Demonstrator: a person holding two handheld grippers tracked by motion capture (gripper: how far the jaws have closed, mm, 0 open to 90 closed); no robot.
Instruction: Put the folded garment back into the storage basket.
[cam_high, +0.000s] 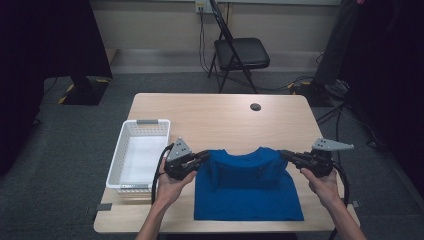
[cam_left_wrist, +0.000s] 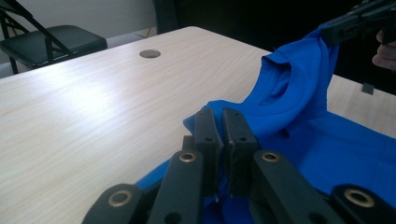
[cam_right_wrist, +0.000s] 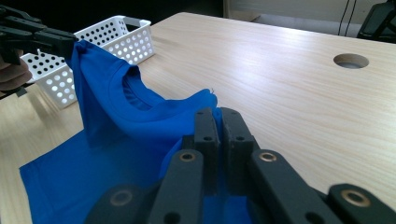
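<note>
The blue shirt (cam_high: 248, 187) looks light and floppy; left claw (cam_high: 205, 156) and right claw (cam_high: 286, 154) each pinch a shoulder corner, good holds for folding

**What is hidden or cut off**

In the high view, the forearms (cam_high: 150, 225) are cut off by the bottom edge, and the chair's (cam_high: 239, 50) backrest by the top edge. The fingertips of the left gripper (cam_high: 204, 156) and right gripper (cam_high: 286, 154) are covered by folds of the blue T-shirt (cam_high: 247, 192). In the left gripper view, the cloth edge pinched between the jaws is concealed by the pads, and the hand (cam_left_wrist: 385, 53) at the right edge is cropped. In the right gripper view, part of the white basket (cam_right_wrist: 116, 39) is hidden behind the raised shirt, and its inside cannot be made out.
</note>
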